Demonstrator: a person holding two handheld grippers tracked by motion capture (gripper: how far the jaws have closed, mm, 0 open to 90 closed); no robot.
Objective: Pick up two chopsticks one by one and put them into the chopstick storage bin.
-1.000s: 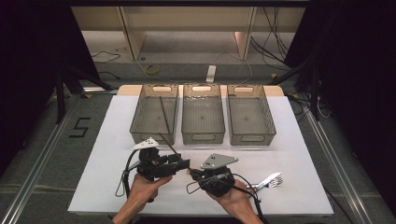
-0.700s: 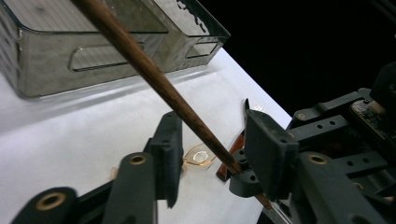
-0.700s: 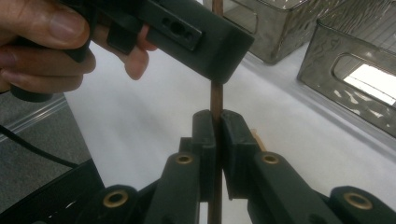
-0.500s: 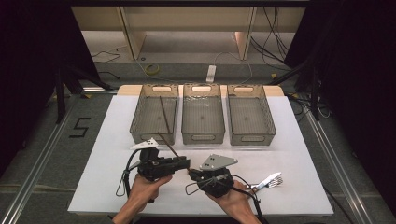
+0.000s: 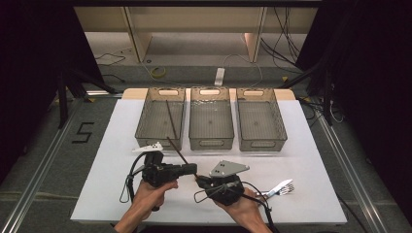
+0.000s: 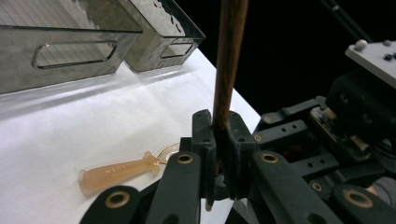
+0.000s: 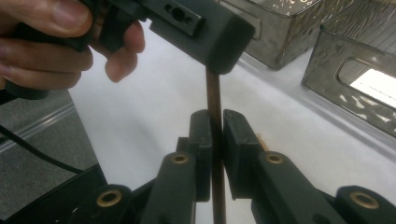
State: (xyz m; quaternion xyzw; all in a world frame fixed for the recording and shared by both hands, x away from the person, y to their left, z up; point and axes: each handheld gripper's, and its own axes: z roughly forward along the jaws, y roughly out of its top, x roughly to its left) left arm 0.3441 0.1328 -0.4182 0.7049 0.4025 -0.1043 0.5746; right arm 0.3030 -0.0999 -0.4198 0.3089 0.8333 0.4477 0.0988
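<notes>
Chopstick (image 5: pixel 176 148) held between both grippers, low over the white mat (image 5: pixel 97 194), just in front of the left bin. Thin dark brown stick, slanting up-left in the high view toward that bin; lower end hidden inside the jaws, tip cut off at the top edge of the left gripper view (image 6: pixel 229 56). In the right gripper view (image 7: pixel 214 100) seen as a narrow rod passing between the jaws, top end hidden behind the body of the other gripper.

Left gripper (image 5: pixel 190 169): jaws just been closing, now pressed onto the chopstick, pads tight on both sides of it. Right gripper (image 5: pixel 200 180): jaws just been opening a little; stick between the pads, small gap seems there on the one side, hard to say if pads touch. Fingers (image 7: pixel 51 32) of the left hand seen at top left of the right gripper view.

Count: 2 grippers, 3 clear bins in a row at the far side — left (image 5: pixel 145 124), middle (image 5: pixel 211 138), right (image 5: pixel 279 128). 2nd chopstick (image 5: pixel 171 119) lying inside the left bin. 1 fork (image 5: pixel 278 187) on the mat, right of the right hand, partly behind cable. 1 amber handle (image 6: pixel 119 171) on the mat in the left gripper view, its far end hidden behind the jaws, so what utensil cannot tell.
</notes>
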